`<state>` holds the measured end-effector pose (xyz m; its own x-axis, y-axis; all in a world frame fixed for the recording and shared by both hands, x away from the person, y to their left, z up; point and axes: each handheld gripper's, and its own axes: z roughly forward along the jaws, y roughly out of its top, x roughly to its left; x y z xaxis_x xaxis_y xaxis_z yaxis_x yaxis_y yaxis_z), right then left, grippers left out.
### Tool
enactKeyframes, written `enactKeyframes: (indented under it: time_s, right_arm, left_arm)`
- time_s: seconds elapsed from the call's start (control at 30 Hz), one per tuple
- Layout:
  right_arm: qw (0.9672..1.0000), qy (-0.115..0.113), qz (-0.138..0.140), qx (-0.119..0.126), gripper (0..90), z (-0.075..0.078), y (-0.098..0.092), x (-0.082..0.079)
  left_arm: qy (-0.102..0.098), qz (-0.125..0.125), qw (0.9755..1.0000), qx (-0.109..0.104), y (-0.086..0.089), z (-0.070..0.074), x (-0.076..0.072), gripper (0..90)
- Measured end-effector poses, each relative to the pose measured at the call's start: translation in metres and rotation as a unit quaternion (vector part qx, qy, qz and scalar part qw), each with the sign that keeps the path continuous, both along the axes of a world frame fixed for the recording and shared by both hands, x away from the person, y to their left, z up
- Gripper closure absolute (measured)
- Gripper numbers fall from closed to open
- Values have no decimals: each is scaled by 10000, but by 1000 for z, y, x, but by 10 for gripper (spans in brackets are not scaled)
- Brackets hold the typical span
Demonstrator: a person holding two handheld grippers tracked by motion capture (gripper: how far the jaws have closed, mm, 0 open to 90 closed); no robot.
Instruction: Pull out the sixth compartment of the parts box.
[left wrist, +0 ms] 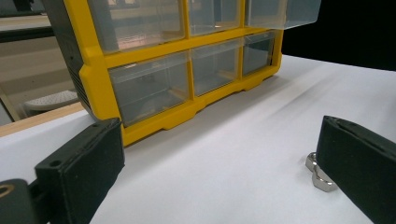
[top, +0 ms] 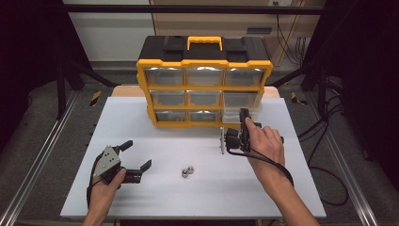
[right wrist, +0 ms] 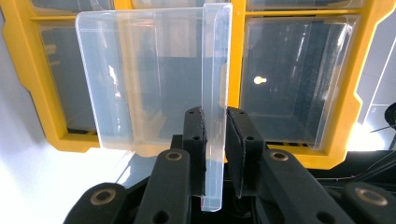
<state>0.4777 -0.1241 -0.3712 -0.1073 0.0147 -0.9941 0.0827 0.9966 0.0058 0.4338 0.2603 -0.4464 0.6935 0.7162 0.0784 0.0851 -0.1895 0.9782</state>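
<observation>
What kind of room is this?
Probably a lab or workshop test bench. A yellow organizer with clear drawers stands on a white table, two metal nuts lie on it, and cables trail over the floor beside dark frame rails.

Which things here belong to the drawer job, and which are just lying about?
In the job:
- right gripper, shut on the clear drawer's handle lip
- clear drawer, partly pulled out
- yellow organizer
- two steel nuts, probably next

Lying about:
- left gripper, open, idle
- cables beside the table
</observation>
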Motion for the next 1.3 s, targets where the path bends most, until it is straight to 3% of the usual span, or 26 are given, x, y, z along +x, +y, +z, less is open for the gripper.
enactKeyframes:
  time_s: [1.03,1.1,1.2,1.3]
  right_arm:
    - [10000,-48,54,43,774,-6,1,-9]
    - [9997,-17,52,220,741,-5,1,-9]
    - [9985,-67,0,552,575,-1,1,-9]
    - [9944,-26,48,1058,446,5,0,-12]
  left_arm:
    - [3,1,10000,10,0,0,0,11]
    - [3,2,10000,8,0,0,0,11]
    - [4,3,10000,2,0,0,0,11]
    - [6,5,10000,1,0,0,0,11]
